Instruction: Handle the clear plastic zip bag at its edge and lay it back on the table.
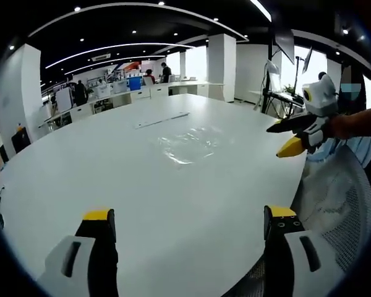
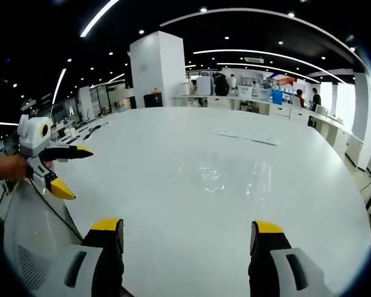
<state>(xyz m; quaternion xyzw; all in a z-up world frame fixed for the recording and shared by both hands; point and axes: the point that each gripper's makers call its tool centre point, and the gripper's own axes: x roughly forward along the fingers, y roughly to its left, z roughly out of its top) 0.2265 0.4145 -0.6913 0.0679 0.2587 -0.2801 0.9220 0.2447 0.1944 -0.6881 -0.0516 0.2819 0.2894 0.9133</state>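
The clear plastic zip bag (image 1: pixel 188 145) lies flat and crinkled on the white table (image 1: pixel 80 173), catching glare; in the right gripper view the bag (image 2: pixel 226 173) sits ahead near the table's middle. My left gripper (image 1: pixel 188 215) is open, with nothing between its jaws, low over the near table edge and well short of the bag. My right gripper (image 2: pixel 188 227) is open too and holds nothing. In the left gripper view the right gripper (image 1: pixel 292 136), held by a hand, hovers at the table's right edge beside the bag. The left gripper (image 2: pixel 73 170) appears at the left of the right gripper view.
A long thin strip (image 1: pixel 162 119) lies on the table beyond the bag, also visible as the strip (image 2: pixel 244 138). A mesh chair back (image 1: pixel 340 198) stands at the table edge, seen again as the chair (image 2: pixel 37 235). Desks, pillars and people fill the far office.
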